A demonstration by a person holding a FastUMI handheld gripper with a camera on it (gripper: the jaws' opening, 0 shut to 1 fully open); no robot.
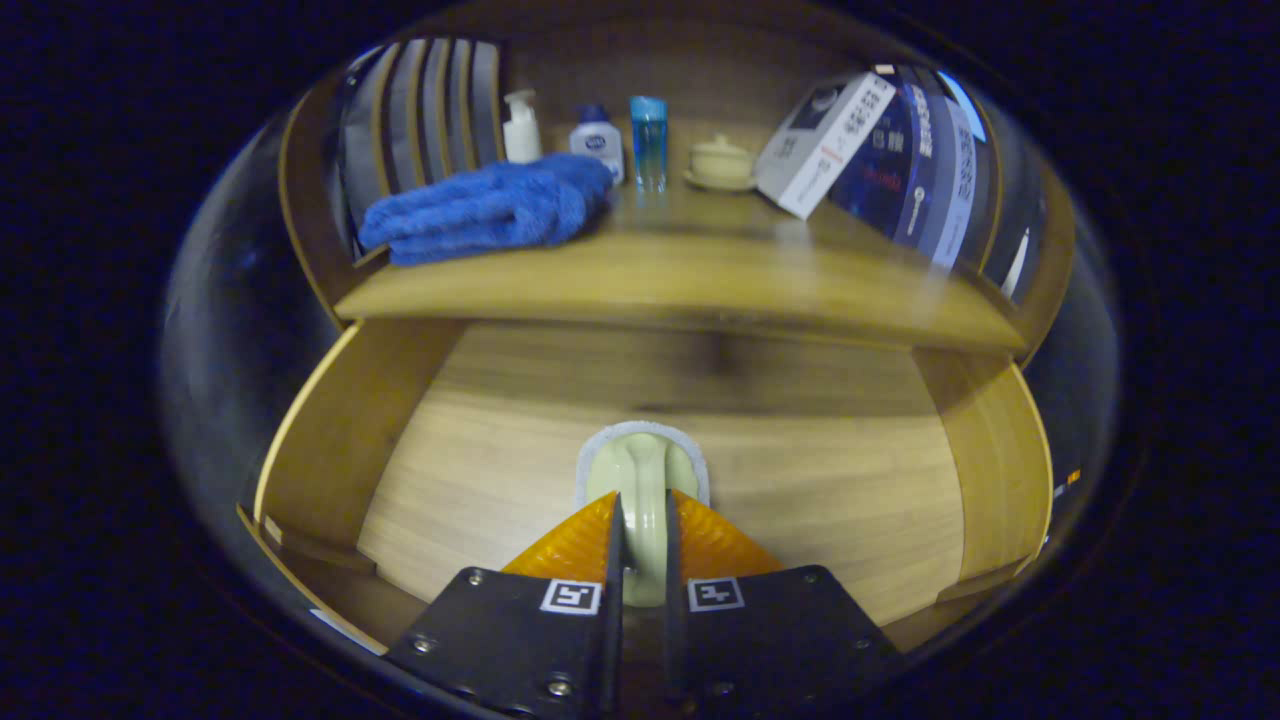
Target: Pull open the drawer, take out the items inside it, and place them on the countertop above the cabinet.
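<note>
The cabinet (640,290) is seen from the front and a little above, and its wooden countertop (720,270) is laid across the scene beyond the fingers. Below that top the drawer (500,440) is pulled well out, its two side walls flaring to either side and its pale wood floor laid bare.

On the countertop, a folded blue towel (490,210) is set at the left, its near edge close to the front lip. At the right a white box (825,140) is propped at a tilt against a row of dark upright packages (930,160). Behind the towel a row of small things is lined up near the back: a white pump bottle (521,128), a squat white bottle with a dark cap (597,140), a clear blue bottle (648,140), and a cream lidded cup on a saucer (721,163), each standing upright and apart from its neighbour.

Down in the drawer, a pale green brush (643,480) with a white fringe round its head is found just ahead of the fingers, its handle running back between them.

The gripper (641,545) is pointed down into the drawer, level and centred between the side walls. Its fingers are drawn nearly together, and the brush's slim handle is pinched between both pads, a narrow gap being left that the handle fills. Whether the brush head rests on the drawer floor or is raised just off it cannot be told.
</note>
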